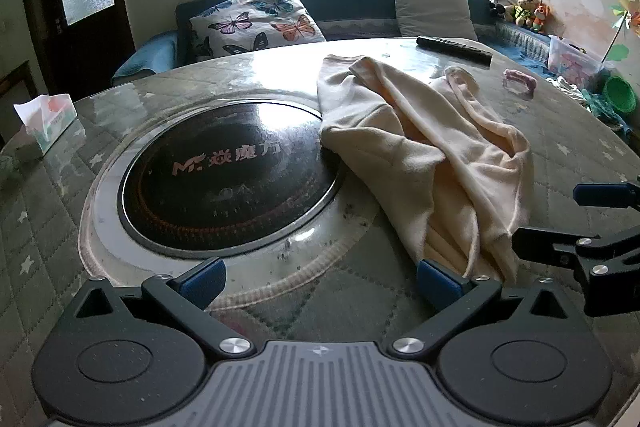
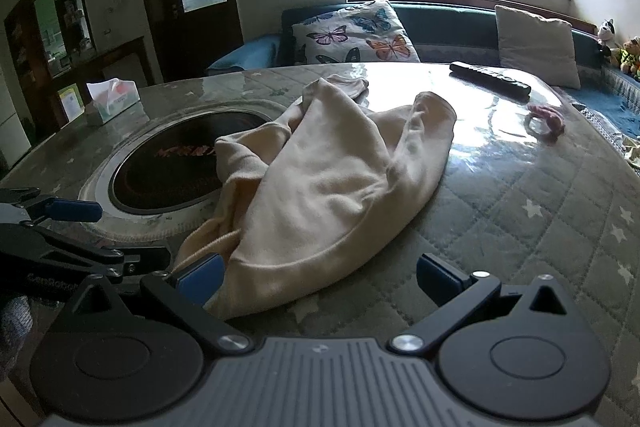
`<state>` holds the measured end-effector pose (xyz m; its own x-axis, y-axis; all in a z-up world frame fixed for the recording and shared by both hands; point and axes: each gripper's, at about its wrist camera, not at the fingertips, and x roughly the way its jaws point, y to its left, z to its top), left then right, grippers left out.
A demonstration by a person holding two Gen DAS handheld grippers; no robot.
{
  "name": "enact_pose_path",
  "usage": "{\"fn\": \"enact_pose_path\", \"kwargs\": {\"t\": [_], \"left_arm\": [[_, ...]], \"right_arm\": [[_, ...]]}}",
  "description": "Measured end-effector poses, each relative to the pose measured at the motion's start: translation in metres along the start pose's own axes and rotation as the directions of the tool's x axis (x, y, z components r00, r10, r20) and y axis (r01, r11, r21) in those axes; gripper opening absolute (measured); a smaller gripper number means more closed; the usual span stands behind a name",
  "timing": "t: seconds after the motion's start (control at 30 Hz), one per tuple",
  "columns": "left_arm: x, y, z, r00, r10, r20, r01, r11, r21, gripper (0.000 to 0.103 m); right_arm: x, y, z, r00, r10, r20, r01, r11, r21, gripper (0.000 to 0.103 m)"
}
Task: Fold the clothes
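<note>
Cream garment (image 2: 332,179) lies crumpled on the worktop (image 2: 540,211), partly over the dark round hob (image 1: 228,179). Left claw (image 1: 320,281) spread wide, empty, at the garment's near edge. Right claw (image 2: 320,277) also wide, its left pad touching the hem.

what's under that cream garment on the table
The cream garment lies crumpled on the quilted table cover, its left edge overlapping the round black cooktop and its rim. Anything else beneath the folds is hidden.
</note>
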<state>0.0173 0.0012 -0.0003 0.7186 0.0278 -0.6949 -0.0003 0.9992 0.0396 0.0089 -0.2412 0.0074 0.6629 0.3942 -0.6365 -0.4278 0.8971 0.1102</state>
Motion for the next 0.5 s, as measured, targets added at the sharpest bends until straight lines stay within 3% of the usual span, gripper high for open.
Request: {"fn": "enact_pose_path", "kwargs": {"t": [0.5], "left_arm": [[0.016,0.008,0.03,1.0,0.015,0.026,-0.015,1.0,0.013,0.103]], "right_arm": [[0.018,-0.001,0.027,1.0,0.015,0.002,-0.014,0.999,-0.051,0.103]]}}
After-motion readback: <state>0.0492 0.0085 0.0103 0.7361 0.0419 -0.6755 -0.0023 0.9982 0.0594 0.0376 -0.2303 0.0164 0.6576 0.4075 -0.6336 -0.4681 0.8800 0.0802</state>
